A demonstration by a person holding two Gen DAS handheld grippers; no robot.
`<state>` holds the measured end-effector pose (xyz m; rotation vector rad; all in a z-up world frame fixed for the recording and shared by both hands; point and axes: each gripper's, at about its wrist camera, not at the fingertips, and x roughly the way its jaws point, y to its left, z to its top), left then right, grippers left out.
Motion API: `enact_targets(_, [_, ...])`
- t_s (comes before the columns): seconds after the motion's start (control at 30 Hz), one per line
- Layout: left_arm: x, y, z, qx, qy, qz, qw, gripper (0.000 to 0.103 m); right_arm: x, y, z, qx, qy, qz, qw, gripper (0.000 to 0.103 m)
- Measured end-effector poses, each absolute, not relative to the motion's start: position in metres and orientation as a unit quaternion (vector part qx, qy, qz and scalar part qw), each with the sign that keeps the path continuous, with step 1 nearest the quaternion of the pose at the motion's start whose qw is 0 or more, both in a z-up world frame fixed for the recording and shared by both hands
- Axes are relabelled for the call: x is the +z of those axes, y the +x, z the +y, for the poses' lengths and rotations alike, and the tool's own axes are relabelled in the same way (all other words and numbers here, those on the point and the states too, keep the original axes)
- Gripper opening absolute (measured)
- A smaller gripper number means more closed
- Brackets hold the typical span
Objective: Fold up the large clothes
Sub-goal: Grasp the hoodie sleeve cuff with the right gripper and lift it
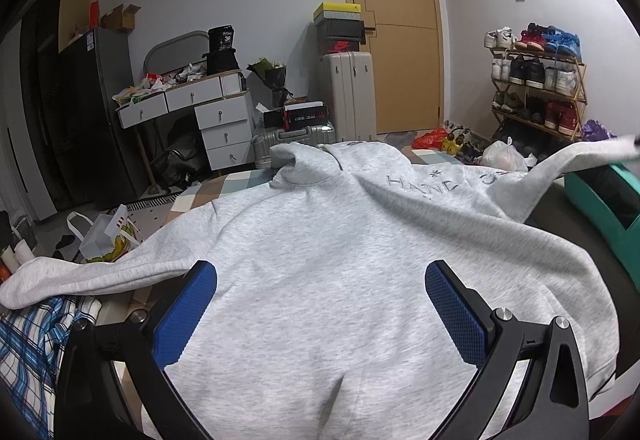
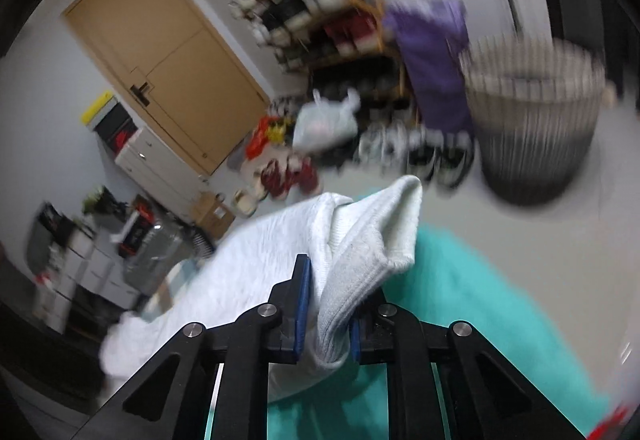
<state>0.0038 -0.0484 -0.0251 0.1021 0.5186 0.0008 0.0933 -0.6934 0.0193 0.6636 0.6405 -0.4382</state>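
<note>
**Now the right claw holds the sleeve cuff**

Firmly, the right gripper [image 2: 326, 314] is closed on the ribbed cuff [image 2: 360, 272] of the grey sweatshirt [image 1: 320, 264]; its blue pads press the cloth from both sides. The sleeve is lifted over something teal [image 2: 460, 300]. The left gripper [image 1: 320, 316] stands wide, with its fingers [image 1: 184, 316] over the lower part of the sweatshirt and nothing gripped. The sweatshirt lies spread on the bed with a checked cover [image 1: 188, 200]. Behind are a wooden door [image 1: 396, 40] and a shoe rack [image 1: 540, 84].

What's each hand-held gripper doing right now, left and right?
Left hand-held gripper: open over the grey sweatshirt, holding nothing.
Right hand-held gripper: closed on the sweatshirt's sleeve cuff.
</note>
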Motion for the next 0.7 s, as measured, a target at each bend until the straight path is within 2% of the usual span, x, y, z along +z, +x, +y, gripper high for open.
enact_targets(0.17, [-0.024,0.005,-0.039,0.013,0.048,0.256,0.965,0.102,0.093,0.132,-0.678,-0.265,0.207,0.276,0.9,0.014])
enact_targets(0.37, [-0.023,0.008,-0.022,0.036,0.041,0.255,0.965,0.102,0.132,0.175,-0.646,-0.299,0.127,0.251,0.912,0.013])
enact_targets(0.5, [-0.019,0.004,-0.006,0.047,0.027,0.251,0.966,0.102,0.153,0.195,-0.598,-0.228,0.146,0.229,0.935,0.013])
enact_targets(0.7, [-0.012,-0.004,0.028,0.084,0.006,0.233,0.969,0.102,0.181,0.22,-0.448,-0.041,0.126,0.196,0.972,0.01])
